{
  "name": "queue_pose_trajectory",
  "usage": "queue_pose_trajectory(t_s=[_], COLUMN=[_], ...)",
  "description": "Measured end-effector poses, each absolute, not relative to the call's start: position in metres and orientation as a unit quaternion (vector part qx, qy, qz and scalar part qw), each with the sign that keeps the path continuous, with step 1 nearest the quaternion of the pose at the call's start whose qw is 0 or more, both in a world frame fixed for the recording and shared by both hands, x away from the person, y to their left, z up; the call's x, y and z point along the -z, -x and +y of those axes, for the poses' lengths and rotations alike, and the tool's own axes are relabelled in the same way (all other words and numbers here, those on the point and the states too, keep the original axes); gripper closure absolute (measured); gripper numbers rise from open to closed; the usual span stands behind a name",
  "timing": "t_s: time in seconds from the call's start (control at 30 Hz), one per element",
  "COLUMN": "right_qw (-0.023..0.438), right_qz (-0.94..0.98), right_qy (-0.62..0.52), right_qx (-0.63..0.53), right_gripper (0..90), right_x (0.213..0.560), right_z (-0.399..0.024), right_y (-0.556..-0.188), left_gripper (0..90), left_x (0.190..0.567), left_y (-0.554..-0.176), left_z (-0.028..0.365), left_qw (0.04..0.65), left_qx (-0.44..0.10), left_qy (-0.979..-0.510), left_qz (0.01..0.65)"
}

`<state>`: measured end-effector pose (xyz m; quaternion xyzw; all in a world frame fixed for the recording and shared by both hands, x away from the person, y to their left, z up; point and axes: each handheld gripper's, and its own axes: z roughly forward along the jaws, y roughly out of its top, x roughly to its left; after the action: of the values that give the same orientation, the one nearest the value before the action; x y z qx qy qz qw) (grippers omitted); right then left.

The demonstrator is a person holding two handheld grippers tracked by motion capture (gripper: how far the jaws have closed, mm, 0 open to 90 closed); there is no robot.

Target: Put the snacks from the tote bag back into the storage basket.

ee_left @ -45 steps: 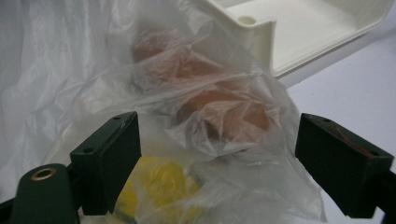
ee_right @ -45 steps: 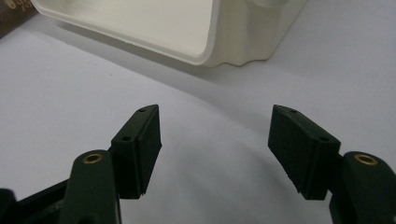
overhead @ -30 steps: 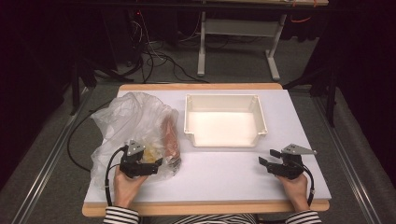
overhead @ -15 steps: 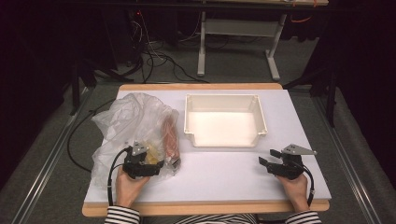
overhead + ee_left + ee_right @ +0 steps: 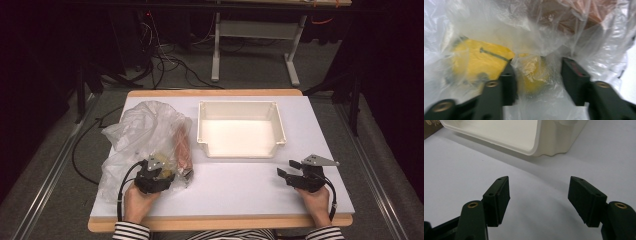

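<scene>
The table [image 5: 240, 195] carries a white bin [image 5: 241, 129] at its middle and, to the left, a crumpled clear bag [image 5: 142, 135] with a reddish-brown item [image 5: 183, 147] and something yellow [image 5: 477, 62] inside. The left gripper [image 5: 186, 175] is pressed into the bag's near edge; in the left gripper view its jaws stand apart, with a wad of film and a smaller yellow lump [image 5: 534, 72] between them, not yet clamped. The right gripper [image 5: 281, 172] rests on the bare table near the right edge, well apart from the bag, jaws wide open and holding nothing, with the bin's corner ahead of it. The main risk, as I judge it, is that closing now pinches only the slack film: the plastic could slip out or tear, or the whole bag might drag along the table with its contents shifting. The yellow lump looks soft, so a hard squeeze could crush it through the film. With nothing pinning the bag down, any lift would likely take the whole bag up.
</scene>
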<state>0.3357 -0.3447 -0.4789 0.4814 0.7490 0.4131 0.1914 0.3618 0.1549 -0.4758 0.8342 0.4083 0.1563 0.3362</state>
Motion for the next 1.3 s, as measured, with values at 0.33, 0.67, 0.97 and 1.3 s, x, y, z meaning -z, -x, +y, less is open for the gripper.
queue_pose_trajectory(t_s=[0.33, 0.67, 0.97, 1.3], right_qw=[0.191, 0.188, 0.191, 0.192], right_qz=[0.748, 0.749, 0.748, 0.748], right_qy=[-0.482, -0.482, -0.481, -0.48], right_qx=[-0.415, -0.414, -0.415, -0.417], right_gripper=[34.3, 34.2, 34.2, 34.1], right_x=[0.479, 0.479, 0.479, 0.479], right_z=[-0.345, -0.345, -0.345, -0.345], right_y=[-0.335, -0.336, -0.336, -0.335], left_gripper=[88.8, 89.3, 89.4, 89.3], left_x=[0.475, 0.47, 0.464, 0.46], left_y=[-0.352, -0.335, -0.325, -0.319], left_z=[0.145, 0.128, 0.111, 0.093], left_qw=[0.337, 0.344, 0.364, 0.373], left_qx=[-0.156, -0.159, -0.149, -0.139], left_qy=[-0.849, -0.86, -0.865, -0.871], left_qz=[0.375, 0.343, 0.312, 0.287])
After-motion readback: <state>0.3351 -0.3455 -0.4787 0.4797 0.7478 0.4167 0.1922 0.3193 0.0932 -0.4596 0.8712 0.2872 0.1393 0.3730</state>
